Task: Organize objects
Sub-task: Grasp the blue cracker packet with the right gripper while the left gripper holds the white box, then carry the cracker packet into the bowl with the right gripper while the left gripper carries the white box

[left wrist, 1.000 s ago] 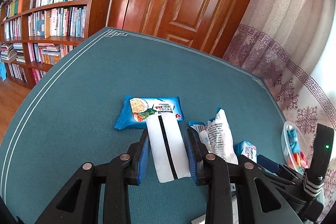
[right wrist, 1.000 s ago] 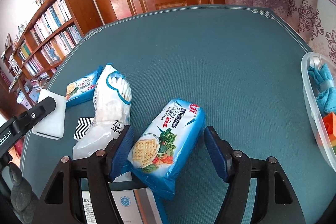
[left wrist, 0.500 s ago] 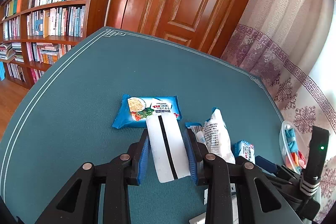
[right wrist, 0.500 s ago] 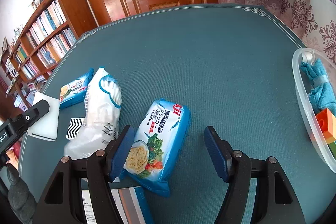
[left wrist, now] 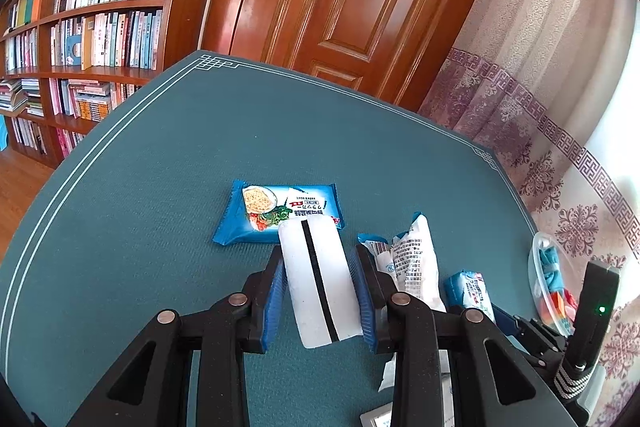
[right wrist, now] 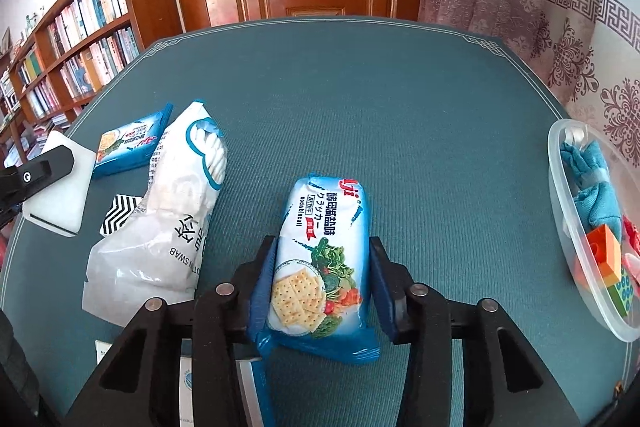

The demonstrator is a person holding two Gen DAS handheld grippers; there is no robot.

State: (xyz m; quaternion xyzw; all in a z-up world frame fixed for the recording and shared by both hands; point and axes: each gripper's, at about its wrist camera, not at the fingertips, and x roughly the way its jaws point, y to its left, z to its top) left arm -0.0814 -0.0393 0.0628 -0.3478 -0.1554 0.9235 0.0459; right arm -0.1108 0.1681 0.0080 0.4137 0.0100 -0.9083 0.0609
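The left gripper (left wrist: 320,291) pinches a white block with a black stripe (left wrist: 318,283) between its blue pads, held just above the green tabletop (left wrist: 160,187). Just beyond it lies a blue cracker packet (left wrist: 276,213) flat on the tabletop; to the right lie a white bag (left wrist: 414,267) with small print too fine to read and a second blue packet. At the far right a clear tub (left wrist: 536,279) already holds a blue cloth and coloured bricks. In the right wrist view, the right gripper (right wrist: 322,283) is pressed onto both sides of the soda biscuit packet (right wrist: 320,259), which reads "soda biscuit" beside Chinese and Japanese characters and part of a red brand name ending "ji". To the left the white bag (right wrist: 168,227) shows "N SWAB", likely cotton swabs. The clear tub (right wrist: 560,163) sits well apart at the right. Judging by this, sorting is partly done: two items are in hand, while the swab bag and the other packet wait.
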